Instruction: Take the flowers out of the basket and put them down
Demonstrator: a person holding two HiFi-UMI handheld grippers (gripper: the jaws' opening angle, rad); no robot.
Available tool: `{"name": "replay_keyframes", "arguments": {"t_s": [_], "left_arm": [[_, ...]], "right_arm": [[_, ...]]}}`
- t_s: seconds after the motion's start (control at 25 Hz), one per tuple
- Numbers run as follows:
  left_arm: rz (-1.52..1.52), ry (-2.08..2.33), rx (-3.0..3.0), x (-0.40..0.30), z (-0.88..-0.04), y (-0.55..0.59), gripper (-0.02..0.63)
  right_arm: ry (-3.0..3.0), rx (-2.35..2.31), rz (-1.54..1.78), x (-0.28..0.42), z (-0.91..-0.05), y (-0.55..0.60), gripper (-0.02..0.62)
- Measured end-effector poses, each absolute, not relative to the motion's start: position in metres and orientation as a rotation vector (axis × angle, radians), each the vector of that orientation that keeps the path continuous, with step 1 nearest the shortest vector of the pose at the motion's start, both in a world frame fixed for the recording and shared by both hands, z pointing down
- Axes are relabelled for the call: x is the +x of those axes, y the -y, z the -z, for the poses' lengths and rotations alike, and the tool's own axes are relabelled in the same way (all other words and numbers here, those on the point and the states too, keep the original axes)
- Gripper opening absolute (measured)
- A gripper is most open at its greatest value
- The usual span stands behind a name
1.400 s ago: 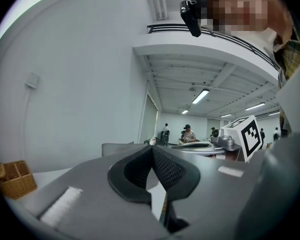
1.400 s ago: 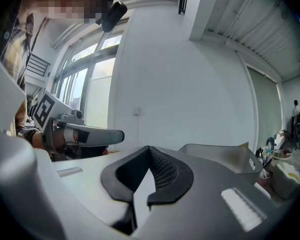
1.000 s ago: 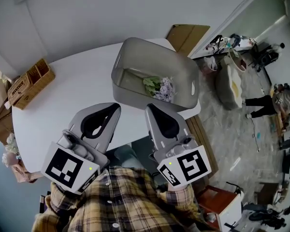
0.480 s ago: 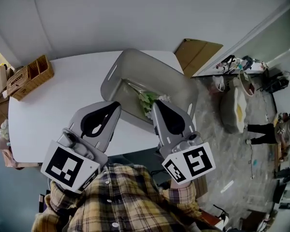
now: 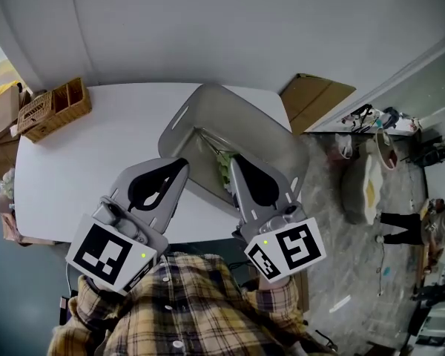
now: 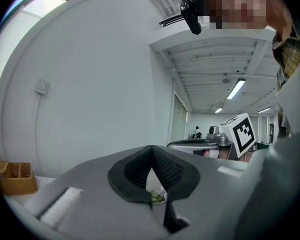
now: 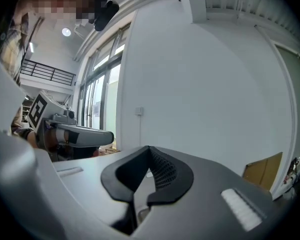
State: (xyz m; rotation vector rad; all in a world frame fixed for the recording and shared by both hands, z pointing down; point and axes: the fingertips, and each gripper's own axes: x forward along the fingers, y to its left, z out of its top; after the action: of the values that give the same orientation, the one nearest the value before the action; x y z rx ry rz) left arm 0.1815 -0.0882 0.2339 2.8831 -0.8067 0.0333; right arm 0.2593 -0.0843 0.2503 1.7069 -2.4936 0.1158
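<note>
A grey plastic basket [image 5: 267,139] stands on the white table [image 5: 89,162] in the head view. Green and pale flowers [image 5: 224,170] lie inside it, mostly hidden behind my right gripper. My right gripper [image 5: 234,162] is shut and empty, its tip over the basket's near rim by the flowers. My left gripper [image 5: 180,163] is shut and empty too, just left of the basket's near wall. In the left gripper view the jaws [image 6: 152,149] meet at the tip, and a scrap of the flowers [image 6: 158,198] shows below them. The right gripper view shows its closed jaws [image 7: 149,149] against a white wall.
A wicker organiser [image 5: 55,110] sits at the table's far left corner. A cardboard sheet [image 5: 317,99] leans by the wall beyond the table's right end. Cluttered floor with bags [image 5: 367,188] and a distant person [image 5: 400,232] lies to the right.
Both grippers have moved forward toward the basket. The right tip, earlier short of the basket, now reaches over its near rim and covers most of the flowers. Both stayed shut.
</note>
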Motion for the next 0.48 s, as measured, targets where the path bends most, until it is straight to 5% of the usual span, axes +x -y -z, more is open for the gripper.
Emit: {"name": "replay_keyframes", "arguments": {"t_s": [0.48], "left_arm": [[-0.047, 0.788, 2.886, 0.187, -0.233, 0.114, 0.012]], "right_arm": [[2.481, 1.714, -0.144, 0.269, -0.252, 0.112, 0.006]]}}
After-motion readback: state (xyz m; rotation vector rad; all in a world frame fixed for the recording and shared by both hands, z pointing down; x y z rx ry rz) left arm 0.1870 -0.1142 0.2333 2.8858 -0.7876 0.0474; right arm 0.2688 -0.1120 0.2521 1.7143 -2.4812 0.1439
